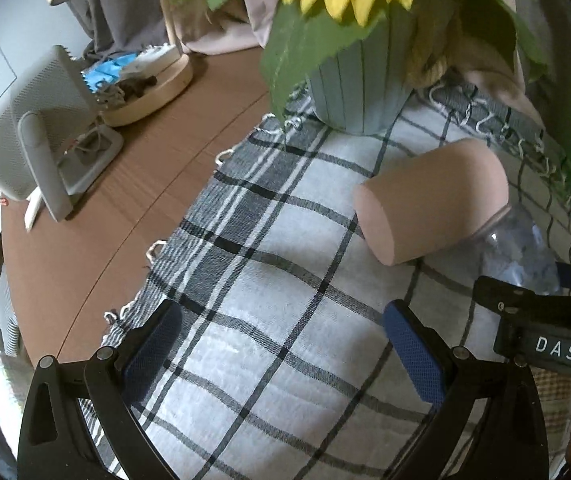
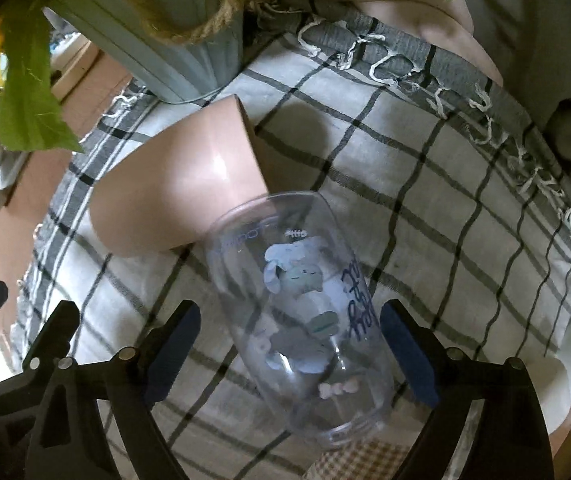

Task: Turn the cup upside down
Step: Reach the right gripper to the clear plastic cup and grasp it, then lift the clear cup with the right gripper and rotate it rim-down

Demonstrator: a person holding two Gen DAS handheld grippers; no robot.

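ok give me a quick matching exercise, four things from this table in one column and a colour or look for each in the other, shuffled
Things:
1. cup
2. tumbler
3. vase
4. cloth

Looks:
a. clear, cartoon print
b. plain pink-beige
c. black and white plaid
d. ribbed pale blue-grey, rope around it

Pairs: 1-b, 2-a, 3-d, 4-c

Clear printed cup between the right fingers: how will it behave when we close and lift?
The clear cup lies on its side on the plaid cloth, so it may roll if nudged. Its smooth wall looks slippery. It appears empty and thin, probably light, maybe flexing under squeeze. The right gripper straddles it, open.
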